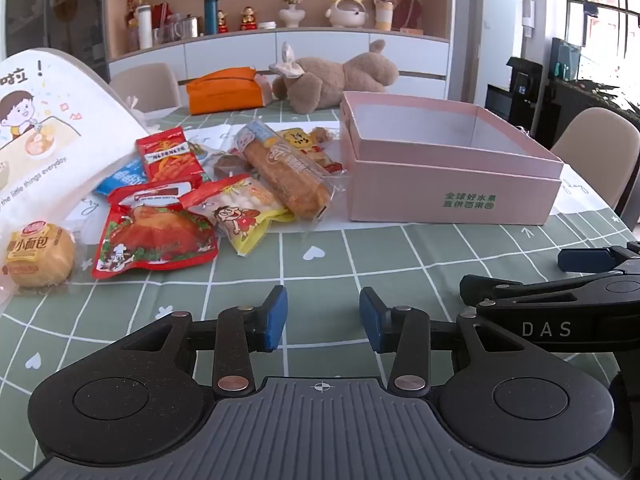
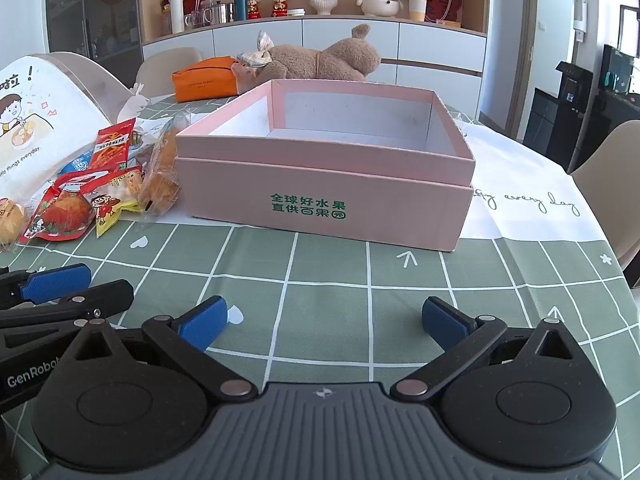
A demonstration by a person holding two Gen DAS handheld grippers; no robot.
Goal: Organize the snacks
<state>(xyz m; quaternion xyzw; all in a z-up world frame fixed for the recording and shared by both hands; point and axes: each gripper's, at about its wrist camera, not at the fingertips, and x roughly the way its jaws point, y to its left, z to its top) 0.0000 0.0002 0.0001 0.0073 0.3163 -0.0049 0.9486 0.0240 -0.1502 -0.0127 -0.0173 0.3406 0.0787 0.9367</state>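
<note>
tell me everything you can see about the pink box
The pink box is an open, rectangular cardboard gift box with no lid on it. Its outer walls are matte pink; the inside looks pale grey-white and holds nothing. A narrower upper rim steps in above a slightly wider lower band, and green Chinese characters are printed on the near wall. It sits upright on the green checked tablecloth, partly on a white printed patch of it. A clear-wrapped cake snack lies against its left side, and a brown plush toy lies behind it.
</note>
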